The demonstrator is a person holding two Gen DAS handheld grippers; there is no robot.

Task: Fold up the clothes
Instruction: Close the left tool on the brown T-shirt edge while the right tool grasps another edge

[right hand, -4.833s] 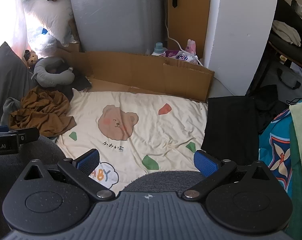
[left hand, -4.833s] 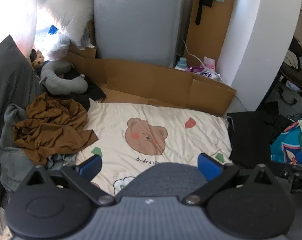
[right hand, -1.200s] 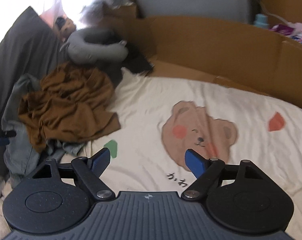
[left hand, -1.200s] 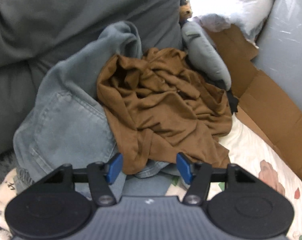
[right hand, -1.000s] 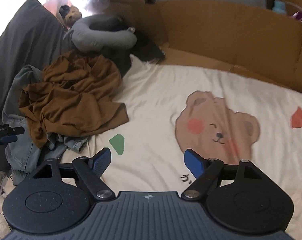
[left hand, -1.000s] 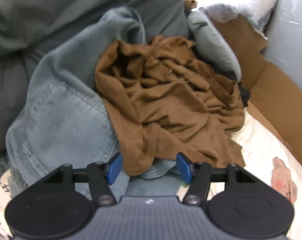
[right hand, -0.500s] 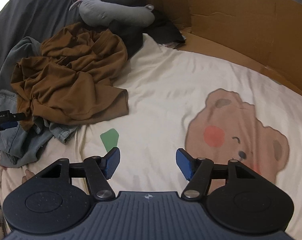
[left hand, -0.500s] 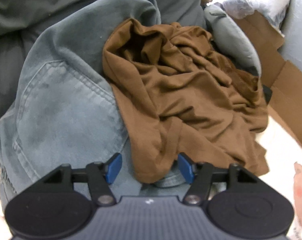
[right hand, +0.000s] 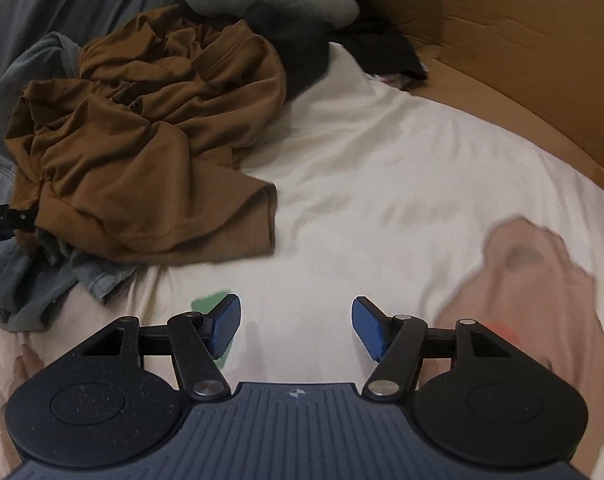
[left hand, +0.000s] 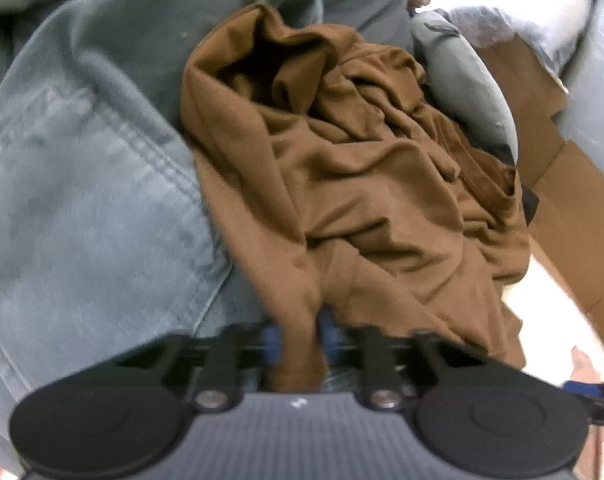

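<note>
While our left gripper (left hand: 297,340) was closing its jaws on a hem fold of the brown shirt (left hand: 342,184), heaped on jeans (left hand: 81,200) at the bed's left, our right gripper (right hand: 293,330) hung open over the cream blanket (right hand: 382,184); best lift slowly, leaving the denim behind.

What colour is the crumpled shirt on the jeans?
Brown, plain: the shirt shows best in the right wrist view.

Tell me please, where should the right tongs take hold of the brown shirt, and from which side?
Probably the folded hem corner of the brown shirt, approached from the bare cream sheet. That corner lies flat and free at the pile's edge, while the left tongs are closing on the opposite edge.
</note>
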